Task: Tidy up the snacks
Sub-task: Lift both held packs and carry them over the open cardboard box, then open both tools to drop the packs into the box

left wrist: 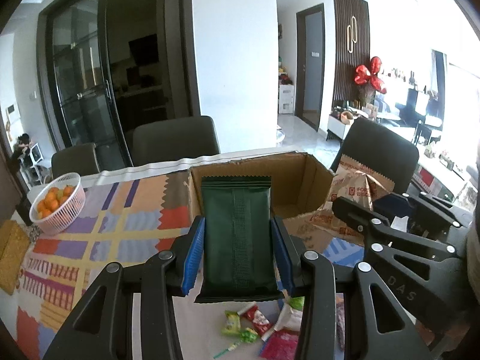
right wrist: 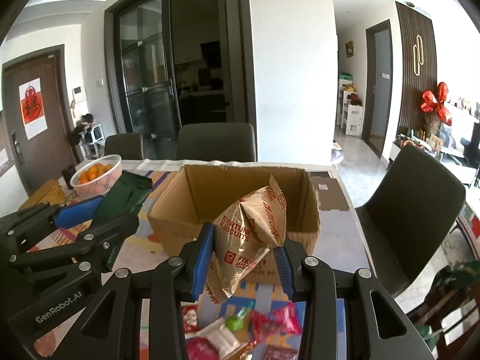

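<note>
Snacks fill both claws: the left gripper pinches a dark green foil packet and the right gripper pinches a crinkled tan "Fortune Biscuits" bag, both held above the patterned tablecloth before the open brown cardboard box. Small wrapped candies lie below.

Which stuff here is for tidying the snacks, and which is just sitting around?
For the job: green packet in the left gripper, biscuit bag in the right gripper, cardboard box, loose sweets.

Just around: basket of oranges, chairs.
</note>
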Available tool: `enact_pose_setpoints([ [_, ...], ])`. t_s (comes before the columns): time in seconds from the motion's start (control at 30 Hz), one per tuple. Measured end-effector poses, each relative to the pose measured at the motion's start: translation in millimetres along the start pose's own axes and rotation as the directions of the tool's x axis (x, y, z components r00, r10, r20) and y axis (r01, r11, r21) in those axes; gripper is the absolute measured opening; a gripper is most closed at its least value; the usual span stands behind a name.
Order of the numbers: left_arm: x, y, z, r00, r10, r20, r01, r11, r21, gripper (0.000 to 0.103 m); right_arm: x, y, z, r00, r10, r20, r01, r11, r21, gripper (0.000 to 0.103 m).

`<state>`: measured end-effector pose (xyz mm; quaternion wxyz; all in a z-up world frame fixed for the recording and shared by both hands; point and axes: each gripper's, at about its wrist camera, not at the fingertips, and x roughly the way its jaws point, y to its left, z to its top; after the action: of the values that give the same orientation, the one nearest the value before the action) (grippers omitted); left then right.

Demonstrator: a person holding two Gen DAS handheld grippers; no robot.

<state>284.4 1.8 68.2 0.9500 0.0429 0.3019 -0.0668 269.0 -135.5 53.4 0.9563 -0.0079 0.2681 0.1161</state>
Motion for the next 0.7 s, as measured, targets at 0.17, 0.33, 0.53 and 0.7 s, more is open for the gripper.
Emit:
enact_pose_setpoints([
  [0.17, 25, 5, 15, 0.999, -0.010, -0.049, 0.010, 1.000, 0.008, 0.043, 16, -2, 18, 1.000, -0.014, -0.011, 0.014, 1.000, -0.014, 0.040],
  [0.33, 48, 13, 27, 0.995, -0.033, -0.092, 0.032, 0.999, -0.012, 0.043, 32, -5, 33, 0.999, -0.031, -0.023, 0.030, 0.999, -0.032, 0.040],
  [0.53, 77, 22, 40, 0.988, -0.056, -0.143, 0.051, 0.998, -0.038, 0.043, 58, -11, 47, 0.996, -0.048, -0.072, 0.045, 0.998, -0.038, 0.040],
  [0.7, 96, 19, 47, 0.983, -0.059, -0.174, 0.055, 0.998, -0.026, 0.044, 79, -18, 47, 0.992, -0.046, -0.119, 0.044, 0.999, -0.019, 0.040],
])
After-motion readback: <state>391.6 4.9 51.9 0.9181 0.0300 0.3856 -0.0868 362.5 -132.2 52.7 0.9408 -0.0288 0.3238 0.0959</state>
